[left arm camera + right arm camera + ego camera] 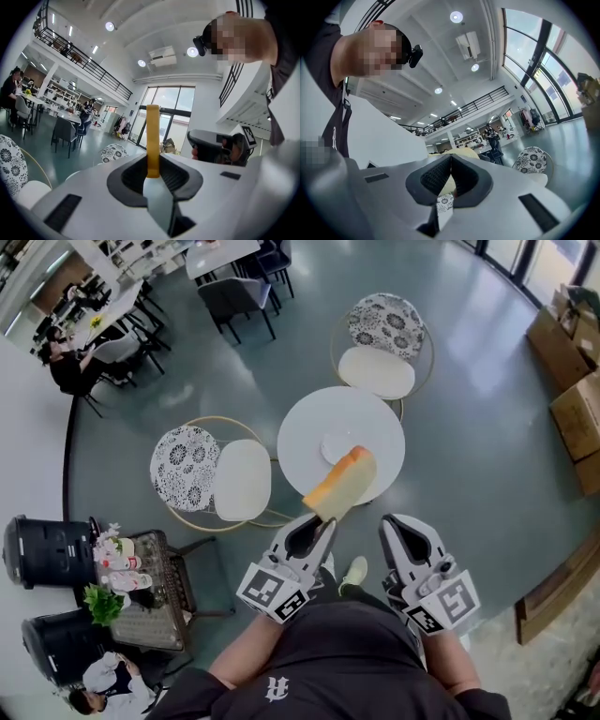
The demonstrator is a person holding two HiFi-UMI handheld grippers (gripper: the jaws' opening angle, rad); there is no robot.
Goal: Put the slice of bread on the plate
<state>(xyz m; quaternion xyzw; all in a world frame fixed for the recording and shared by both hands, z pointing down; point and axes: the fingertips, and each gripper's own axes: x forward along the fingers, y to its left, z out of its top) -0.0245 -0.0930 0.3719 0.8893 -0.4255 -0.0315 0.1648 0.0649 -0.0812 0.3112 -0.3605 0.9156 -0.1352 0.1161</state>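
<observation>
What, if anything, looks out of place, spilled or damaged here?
Nothing stands out. The slice of bread is clamped in the left hand-held gripper, not yet on the bare plate on the round table.

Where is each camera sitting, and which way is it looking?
Head view: on the person's head, facing steeply down at table, plate, left tongs, right tongs; forearms and lap show.
Left gripper view: on the left tongs, facing level towards tall windows; the person's head and right hand show.
Right gripper view: on the right tongs, facing across the hall; head and chest show.
Shared: head and left gripper views both show the slice of bread, gripped.
</observation>
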